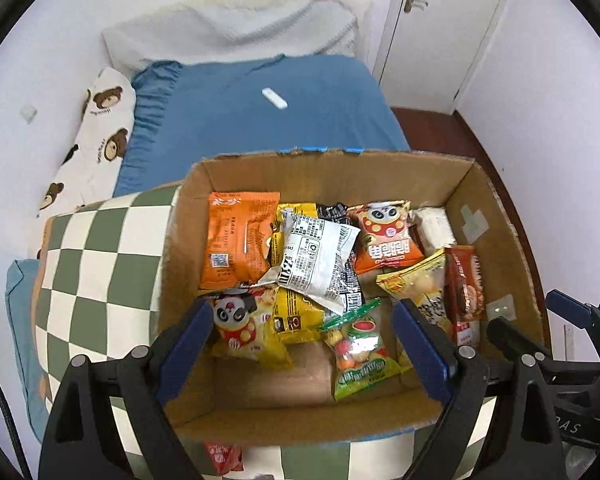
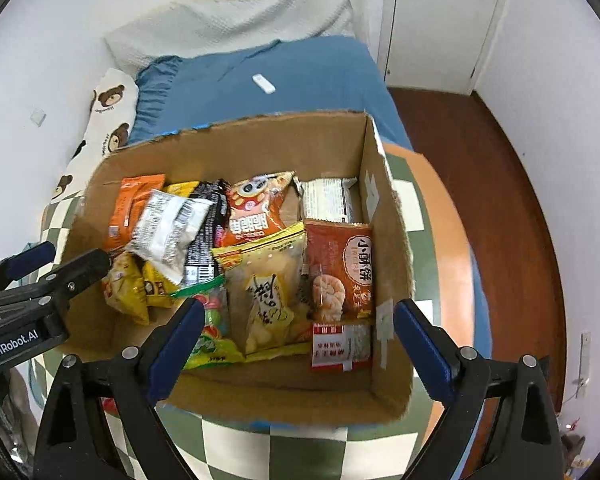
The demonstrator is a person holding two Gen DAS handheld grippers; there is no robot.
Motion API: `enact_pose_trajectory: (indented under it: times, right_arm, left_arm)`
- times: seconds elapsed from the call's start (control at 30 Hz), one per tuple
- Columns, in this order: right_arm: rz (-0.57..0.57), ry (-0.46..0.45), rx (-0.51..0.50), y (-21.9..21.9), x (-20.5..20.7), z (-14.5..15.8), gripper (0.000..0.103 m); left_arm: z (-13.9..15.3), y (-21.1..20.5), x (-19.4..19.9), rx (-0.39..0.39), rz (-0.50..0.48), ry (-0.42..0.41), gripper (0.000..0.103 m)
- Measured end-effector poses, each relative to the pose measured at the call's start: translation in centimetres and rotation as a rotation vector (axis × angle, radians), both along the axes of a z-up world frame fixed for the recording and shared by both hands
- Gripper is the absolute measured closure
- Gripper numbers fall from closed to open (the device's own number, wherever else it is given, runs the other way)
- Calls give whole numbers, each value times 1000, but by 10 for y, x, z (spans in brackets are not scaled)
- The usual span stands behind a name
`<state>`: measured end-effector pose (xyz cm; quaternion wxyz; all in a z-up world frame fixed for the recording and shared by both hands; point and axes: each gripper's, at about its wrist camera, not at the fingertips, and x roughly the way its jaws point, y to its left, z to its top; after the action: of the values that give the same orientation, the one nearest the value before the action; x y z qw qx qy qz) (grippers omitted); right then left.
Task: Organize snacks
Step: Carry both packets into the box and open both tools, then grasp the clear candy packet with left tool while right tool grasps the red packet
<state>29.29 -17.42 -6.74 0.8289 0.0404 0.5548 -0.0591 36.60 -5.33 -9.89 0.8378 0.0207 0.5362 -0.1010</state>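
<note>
An open cardboard box [image 1: 332,168] [image 2: 236,140] sits on a green-and-white checkered cushion [image 1: 92,264]. It holds several snack packets: an orange packet [image 1: 236,240], a white packet [image 1: 316,260], a green candy bag [image 1: 360,352] and a brown cracker packet [image 2: 340,276]. My left gripper [image 1: 304,344] is open and empty above the box's near side. My right gripper [image 2: 296,344] is open and empty over the box's near right part. A red packet [image 1: 222,458] lies outside the box on the cushion.
Behind the box is a bed with a blue sheet [image 1: 268,112], a white remote [image 1: 275,98] and a bear-print pillow [image 1: 100,132]. A white door [image 1: 440,20] and wooden floor [image 2: 480,180] are to the right.
</note>
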Motion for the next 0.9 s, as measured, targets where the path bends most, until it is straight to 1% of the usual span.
enact_pose_trajectory:
  times: [0.17, 0.5, 0.57, 0.73, 0.9]
  right_arm:
    - [23, -74, -21, 9, -29, 30, 6]
    - [28, -224, -34, 26, -91, 81, 6]
    - [29, -246, -37, 29, -101, 88, 6]
    - [20, -297, -38, 34, -128, 104, 6]
    - [11, -323, -35, 33, -146, 112, 6]
  left_arm:
    - [28, 7, -30, -11, 2, -71, 11]
    - [68, 24, -91, -27, 32, -185, 11]
    - [74, 27, -101, -39, 35, -194, 11]
    - [86, 31, -123, -28, 39, -234, 11]
    - [92, 33, -140, -18, 41, -259, 11]
